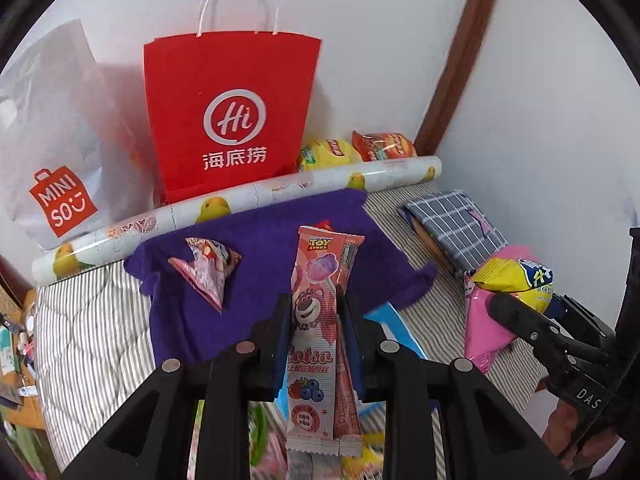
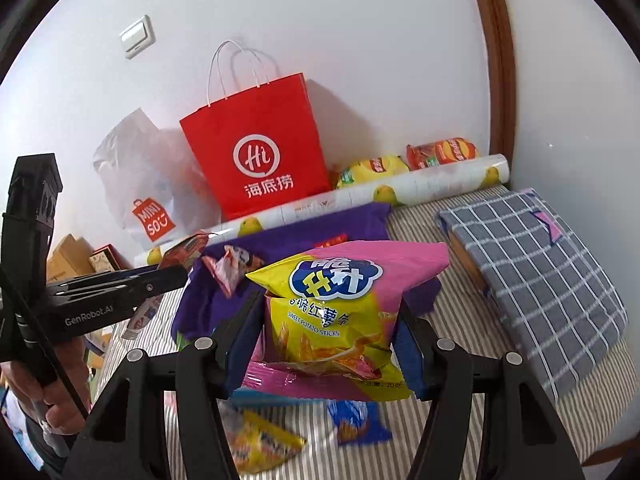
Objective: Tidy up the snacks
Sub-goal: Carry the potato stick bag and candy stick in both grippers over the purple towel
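Striped bedding (image 1: 92, 320) lies under both grippers. Left gripper (image 1: 314, 312) is clamped tight on a pink Lotso lolly packet (image 1: 316, 320), purple cloth (image 1: 256, 248) beyond at twelve o'clock. Right gripper (image 2: 332, 320) pinches a yellow-and-pink sweet potato sticks bag (image 2: 332, 308), red paper bag (image 2: 260, 156) at eleven o'clock.

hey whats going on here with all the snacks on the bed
A person is sorting snacks with a handheld gripper in each hand. The left gripper is shut on a long pink Toy Story lollipop packet, and the right gripper is clamped on a yellow-and-pink sweet potato sticks bag. Both are held above a purple cloth where one triangular snack packet already lies. A red paper bag stands against the wall behind.
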### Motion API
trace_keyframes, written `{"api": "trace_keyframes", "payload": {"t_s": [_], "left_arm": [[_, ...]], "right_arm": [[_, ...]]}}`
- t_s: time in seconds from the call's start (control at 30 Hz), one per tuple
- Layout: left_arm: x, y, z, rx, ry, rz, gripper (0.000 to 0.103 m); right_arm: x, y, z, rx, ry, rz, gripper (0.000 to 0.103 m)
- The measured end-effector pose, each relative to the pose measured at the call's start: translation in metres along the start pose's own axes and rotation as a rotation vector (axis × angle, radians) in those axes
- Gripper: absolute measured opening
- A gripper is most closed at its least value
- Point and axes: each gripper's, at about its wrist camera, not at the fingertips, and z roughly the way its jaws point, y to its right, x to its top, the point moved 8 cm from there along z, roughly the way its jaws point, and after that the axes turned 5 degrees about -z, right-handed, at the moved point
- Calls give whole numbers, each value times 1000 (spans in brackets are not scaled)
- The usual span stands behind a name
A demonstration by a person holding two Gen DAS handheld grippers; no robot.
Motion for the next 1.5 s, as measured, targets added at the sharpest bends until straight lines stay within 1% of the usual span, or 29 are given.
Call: {"api": "trace_keyframes", "payload": {"t_s": [0.23,0.37,0.5,0.63,0.73,0.9,1.0,1.13,1.33,1.5], "left_arm": [[11,-36,26,21,-18,-80,24],[11,-55,38,51,-61,-118,24],[22,-56,35,61,-43,-98,24],[35,-53,35,35,-14,-101,24],[34,-53,40,52,-20,-81,24],[32,-60,48,46,-45,-104,24],[30,-61,54,50,-54,-107,24],[27,-63,63,54,-78,-115,24],[27,-67,64,77,-69,-117,24],[27,-70,64,74,-72,-130,24]], "right_arm": [[22,-2,46,42,-2,9,61],[33,-5,70,78,-5,21,61],[45,-10,87,100,0,22,61],[53,-13,95,103,14,6,61],[55,-13,102,93,21,-8,61],[50,-4,125,90,19,-3,61],[41,2,136,66,0,-2,61],[32,6,139,68,-11,-5,61],[26,11,148,64,-38,4,61],[22,14,153,55,-47,11,61]]}}
